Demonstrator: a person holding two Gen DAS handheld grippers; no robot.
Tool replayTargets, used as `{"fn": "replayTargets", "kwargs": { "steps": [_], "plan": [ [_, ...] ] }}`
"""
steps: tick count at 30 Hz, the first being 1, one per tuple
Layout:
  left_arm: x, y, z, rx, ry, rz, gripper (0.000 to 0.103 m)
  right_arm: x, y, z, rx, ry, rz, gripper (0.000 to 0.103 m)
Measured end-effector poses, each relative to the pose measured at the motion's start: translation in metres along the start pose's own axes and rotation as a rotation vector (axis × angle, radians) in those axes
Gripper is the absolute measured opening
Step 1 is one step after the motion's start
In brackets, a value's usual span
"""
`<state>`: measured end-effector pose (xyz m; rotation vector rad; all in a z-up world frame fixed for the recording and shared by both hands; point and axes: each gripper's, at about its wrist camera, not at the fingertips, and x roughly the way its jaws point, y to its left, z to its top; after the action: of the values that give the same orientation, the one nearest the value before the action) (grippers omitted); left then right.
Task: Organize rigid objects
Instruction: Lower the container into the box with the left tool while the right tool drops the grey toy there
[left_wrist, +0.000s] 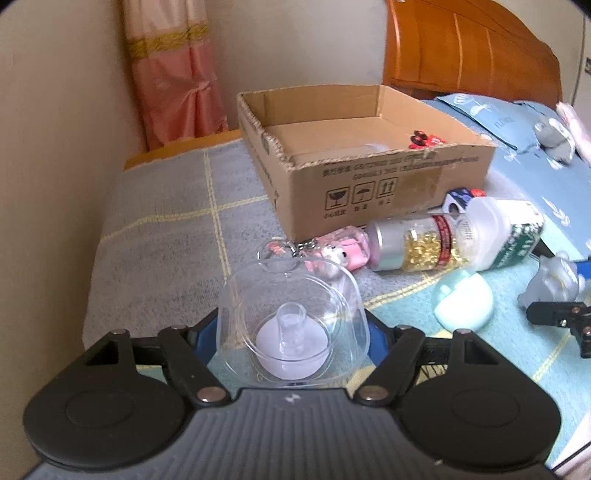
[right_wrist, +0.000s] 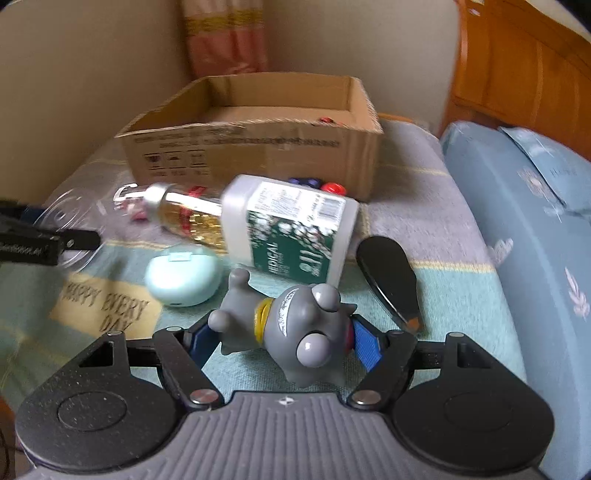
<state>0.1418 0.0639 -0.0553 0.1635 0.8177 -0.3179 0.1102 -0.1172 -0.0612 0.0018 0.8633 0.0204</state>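
Note:
My left gripper (left_wrist: 291, 328) is shut on a clear plastic dome container (left_wrist: 295, 295) with a white disc and peg inside, its blue pads pressed on both sides. A grey figurine (right_wrist: 291, 332) with a yellow collar lies sideways between the blue pads of my right gripper (right_wrist: 280, 339), which is shut on it. An open cardboard box (left_wrist: 369, 177) stands behind on the bed, with a small red toy car (left_wrist: 424, 139) inside. Before the box lie a gold capsule bottle (left_wrist: 417, 243), a white medical bottle (right_wrist: 291, 229), a pink keychain toy (left_wrist: 343, 254) and a mint case (right_wrist: 181, 277).
A black flat object (right_wrist: 391, 273) lies right of the medical bottle. A blue-and-white toy car (left_wrist: 461, 197) sits against the box front. Blue pillows (right_wrist: 517, 206) and a wooden headboard (left_wrist: 469, 48) are to the right, a wall and pink curtain (left_wrist: 177, 74) to the left.

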Motion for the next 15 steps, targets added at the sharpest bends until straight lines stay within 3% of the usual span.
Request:
{"fn": "replayTargets", "kwargs": {
  "steps": [10, 15],
  "plan": [
    [-0.034, -0.01, 0.028, 0.038, 0.003, -0.053, 0.075, -0.043, -0.006, 0.026, -0.124, -0.046, 0.18, 0.078],
    [-0.045, -0.018, 0.055, 0.065, -0.017, -0.058, 0.075, -0.055, -0.011, 0.053, -0.165, -0.095, 0.224, 0.078]
  ]
}}
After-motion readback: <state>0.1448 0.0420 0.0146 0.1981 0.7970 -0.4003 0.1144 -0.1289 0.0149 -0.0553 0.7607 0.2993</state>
